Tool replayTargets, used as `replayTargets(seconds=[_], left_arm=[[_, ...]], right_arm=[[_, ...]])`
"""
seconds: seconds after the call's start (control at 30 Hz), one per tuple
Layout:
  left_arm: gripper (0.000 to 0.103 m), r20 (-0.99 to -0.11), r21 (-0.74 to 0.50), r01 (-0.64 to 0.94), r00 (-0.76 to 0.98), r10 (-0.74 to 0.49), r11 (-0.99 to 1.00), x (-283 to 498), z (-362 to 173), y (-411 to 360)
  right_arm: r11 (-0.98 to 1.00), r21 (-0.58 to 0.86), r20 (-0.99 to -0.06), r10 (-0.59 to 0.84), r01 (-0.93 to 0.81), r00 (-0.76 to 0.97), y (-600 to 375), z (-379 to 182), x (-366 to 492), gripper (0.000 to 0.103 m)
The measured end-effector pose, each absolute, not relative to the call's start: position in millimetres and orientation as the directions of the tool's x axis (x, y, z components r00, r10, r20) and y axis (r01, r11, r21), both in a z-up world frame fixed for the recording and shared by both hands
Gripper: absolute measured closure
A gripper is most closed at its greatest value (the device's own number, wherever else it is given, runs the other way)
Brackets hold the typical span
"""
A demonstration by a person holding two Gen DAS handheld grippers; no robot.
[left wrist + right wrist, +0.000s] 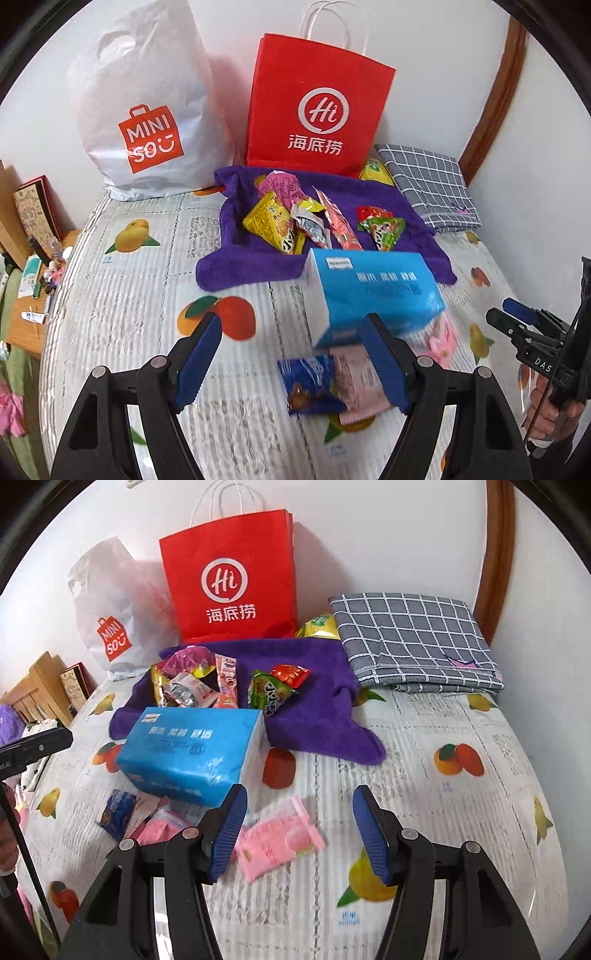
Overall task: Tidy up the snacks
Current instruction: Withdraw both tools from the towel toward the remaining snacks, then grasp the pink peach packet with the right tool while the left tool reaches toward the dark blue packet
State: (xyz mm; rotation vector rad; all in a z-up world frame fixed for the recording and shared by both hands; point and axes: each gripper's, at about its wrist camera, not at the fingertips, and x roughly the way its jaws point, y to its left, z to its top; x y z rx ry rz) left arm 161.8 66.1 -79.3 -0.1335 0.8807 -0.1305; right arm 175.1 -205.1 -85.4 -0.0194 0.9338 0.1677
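Note:
Several snack packets [291,221] lie piled on a purple towel [236,258] on the bed; they also show in the right wrist view [207,686]. A blue tissue pack [373,295] lies in front of the towel. A blue snack packet [310,384] and a pink packet [358,387] lie between my left gripper's fingers. My left gripper [295,362] is open and empty. My right gripper [299,830] is open and empty above a pink candy packet [277,842]. The tissue pack [192,753] lies to its left.
A red paper bag [317,107] and a white Miniso bag [144,110] stand against the wall. A folded grey checked cloth [410,638] lies at the right. A yellow packet [319,626] lies behind the towel. A cluttered wooden bedside table [33,280] stands at the left.

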Motion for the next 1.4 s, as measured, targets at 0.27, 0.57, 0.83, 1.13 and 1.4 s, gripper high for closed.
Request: replayTargets(seconds=[0.27, 0.57, 0.83, 1.13, 1.4], left_arm=[[0.026, -0.755, -0.147, 0.039, 0.641, -0.137, 0.988, 132.1, -81.1, 61.8], [0.026, -0.783, -0.174, 0.007, 0.606, -0.143, 0.985, 122.0, -99.4, 71.8], [0.026, -0.786, -0.183, 0.002, 0.6, -0.147, 0.983, 122.1, -107.7, 80.1], [0.026, -0.81, -0.191, -0.008, 0.566, -0.153, 0.982, 131.7, -127.9, 83.9], [0.026, -0.812, -0.238, -0.016, 0.553, -0.19, 0.971, 138.6, -138.6, 88.6]], right_arm=[[0.986, 0.063, -0.783, 0.146, -0.156, 0.605, -208.8, -84.4, 147.1, 0.044], [0.984, 0.065, -0.808, 0.151, -0.167, 0.57, -211.3, -105.3, 144.7, 0.044], [0.976, 0.091, -0.833, 0.183, -0.198, 0.522, -205.4, -128.6, 155.8, 0.043], [0.962, 0.078, -0.833, 0.207, -0.262, 0.513, -194.3, -149.6, 171.9, 0.033], [0.963, 0.085, -0.857, 0.202, -0.257, 0.474, -192.1, -168.2, 192.5, 0.029]])
